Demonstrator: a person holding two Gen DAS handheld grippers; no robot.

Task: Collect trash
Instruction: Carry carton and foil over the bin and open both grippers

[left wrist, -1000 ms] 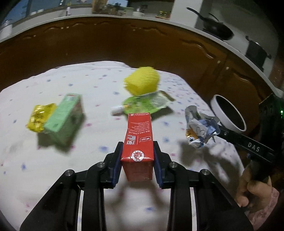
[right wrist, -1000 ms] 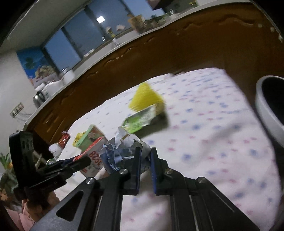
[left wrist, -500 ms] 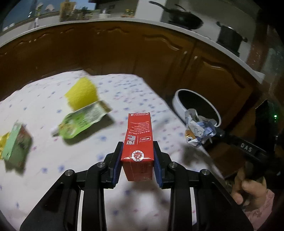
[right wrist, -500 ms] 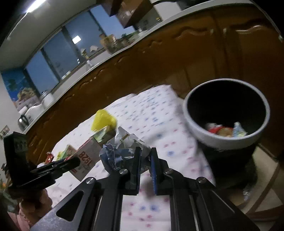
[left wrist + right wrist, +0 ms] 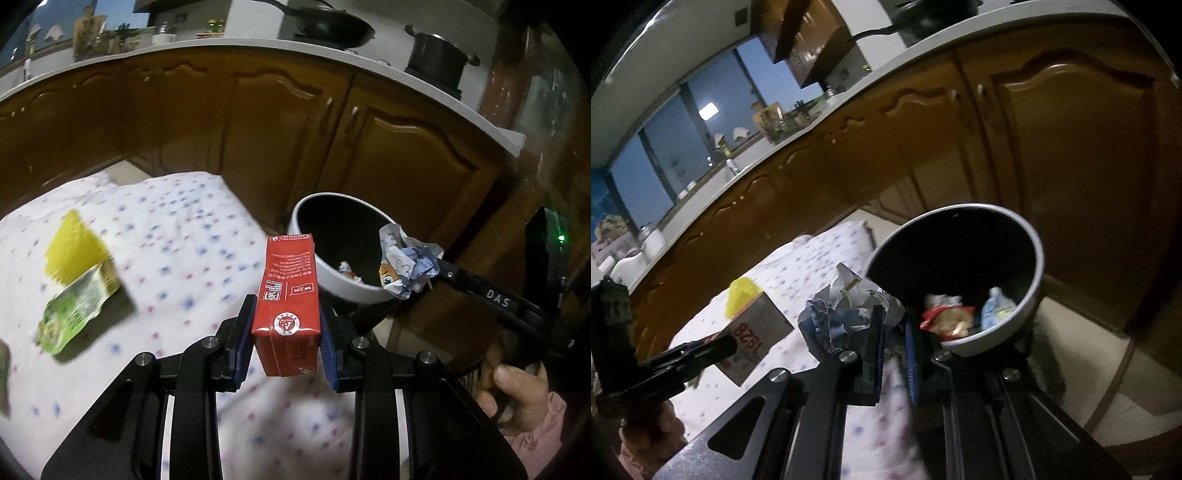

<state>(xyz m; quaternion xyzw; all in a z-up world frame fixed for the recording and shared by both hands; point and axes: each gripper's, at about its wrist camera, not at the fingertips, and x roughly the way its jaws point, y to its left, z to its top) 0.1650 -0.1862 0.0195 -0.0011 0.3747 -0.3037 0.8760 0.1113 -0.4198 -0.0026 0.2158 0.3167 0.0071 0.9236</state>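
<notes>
A: Ahead of both grippers, off the edge of the dotted tablecloth [image 5: 177,221], stands the white bin [image 5: 334,286]. Contents: a red-and-yellow wrapper [image 5: 947,319] and a pale blue scrap [image 5: 997,308] lie inside. So part of the task looks done.

B: Noted. Items in hand?

A: Left gripper [image 5: 286,334] is clamped on the red carton [image 5: 290,295], upright between the blue pads, short of the bin rim. Right gripper [image 5: 894,345] pinches the crumpled paper wrapper [image 5: 846,314], near the rim and, seen from the left wrist, apparently over it.

B: Remaining on the cloth?

A: Left of and beyond the left gripper: a yellow piece [image 5: 72,251] with a green pouch [image 5: 75,308] just in front, touching it. A green edge [image 5: 3,373] shows at the far left; unidentifiable. My estimate: mid-task, two drops pending, at least two pickups left.
</notes>
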